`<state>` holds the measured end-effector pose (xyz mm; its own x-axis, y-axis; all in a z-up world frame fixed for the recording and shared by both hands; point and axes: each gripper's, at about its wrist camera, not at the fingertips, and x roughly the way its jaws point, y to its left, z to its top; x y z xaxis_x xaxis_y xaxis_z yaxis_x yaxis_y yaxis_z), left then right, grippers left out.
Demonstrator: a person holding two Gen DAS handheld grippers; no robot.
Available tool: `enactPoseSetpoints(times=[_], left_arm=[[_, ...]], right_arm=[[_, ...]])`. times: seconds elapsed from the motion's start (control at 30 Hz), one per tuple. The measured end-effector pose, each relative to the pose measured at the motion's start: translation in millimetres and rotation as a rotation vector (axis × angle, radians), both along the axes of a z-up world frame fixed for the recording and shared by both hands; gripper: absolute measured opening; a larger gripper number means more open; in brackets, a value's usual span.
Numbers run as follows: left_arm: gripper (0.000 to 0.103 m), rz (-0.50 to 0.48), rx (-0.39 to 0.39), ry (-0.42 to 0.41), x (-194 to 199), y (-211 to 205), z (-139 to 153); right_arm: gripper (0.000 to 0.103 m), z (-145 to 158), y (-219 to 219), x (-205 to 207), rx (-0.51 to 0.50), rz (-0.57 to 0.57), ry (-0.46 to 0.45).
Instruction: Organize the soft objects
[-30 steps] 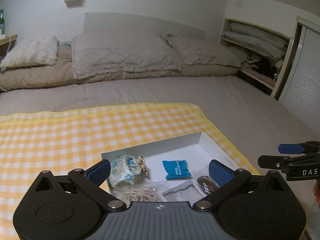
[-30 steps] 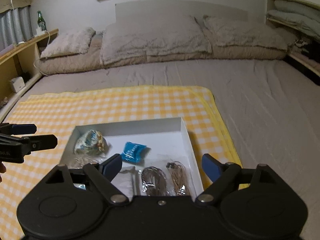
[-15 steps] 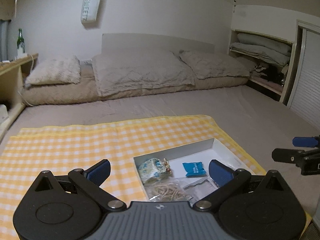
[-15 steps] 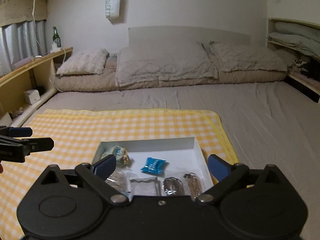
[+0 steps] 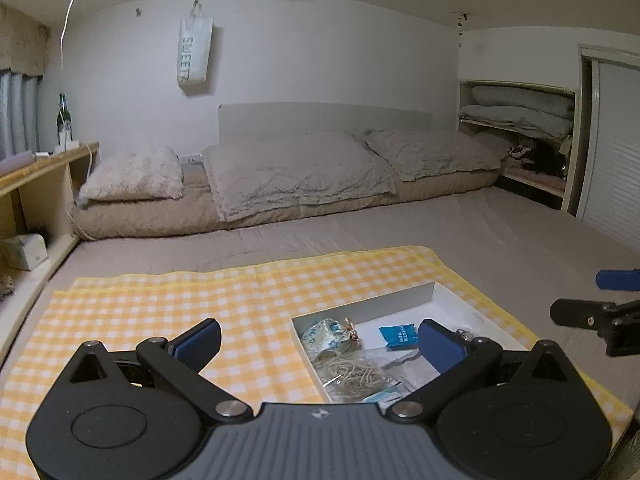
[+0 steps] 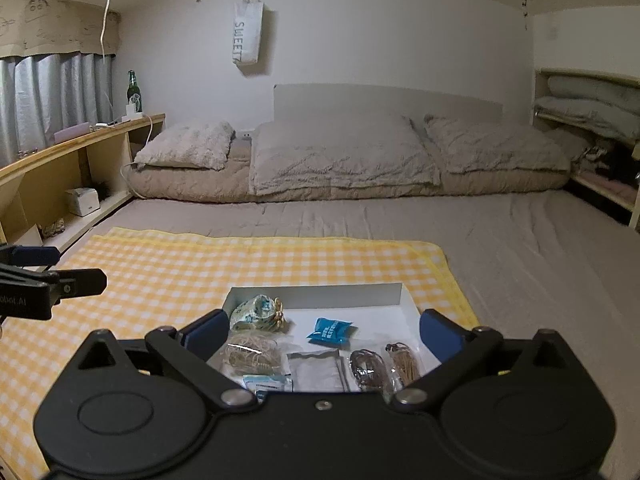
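Your right tongs [image 6: 320,330] are opening, jaws spread wide with nothing between them; the tray only shows through the gap, well below. Your left tongs [image 5: 318,340] also stand wide and empty, off the tray's left edge over the checked cloth [image 5: 160,304].

The soft things all lie in the white tray [image 6: 320,294] on that cloth: a floral pouch [image 6: 256,314] in the far left corner, a blue packet [image 6: 331,330] mid-tray, a bag of rubber bands [image 6: 250,354], a grey flat pouch [image 6: 316,372], and two small bags of cord [image 6: 386,364] at the right.

Likely all light and limp. The pouch should squash; take it at the tied neck. The plastic bags look slippery and crinkly; pinch a loose edge or corner rather than the flat face. The blue packet is best taken across its short side.

Tray walls are low but the items crowd the near half, so come in from above. Open cloth lies left and beyond the tray; bare bed [image 6: 520,248] to the right.
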<state>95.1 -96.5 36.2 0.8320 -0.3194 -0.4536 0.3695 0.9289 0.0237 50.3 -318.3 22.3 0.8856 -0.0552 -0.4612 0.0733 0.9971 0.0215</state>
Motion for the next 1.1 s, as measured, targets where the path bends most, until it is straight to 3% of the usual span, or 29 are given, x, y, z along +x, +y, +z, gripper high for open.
enactPoseSetpoints(times=[0.57,1.1], left_arm=[[0.103,0.048,0.027,-0.024,-44.9,10.6,-19.7],[0.103,0.034,0.021,-0.019,-54.2,18.1,-25.0]], right_arm=[[0.103,-13.9,21.5,-48.8,-0.033,0.001,-0.059],[0.103,-20.8,35.4,-57.9,-0.075,-0.007,-0.063]])
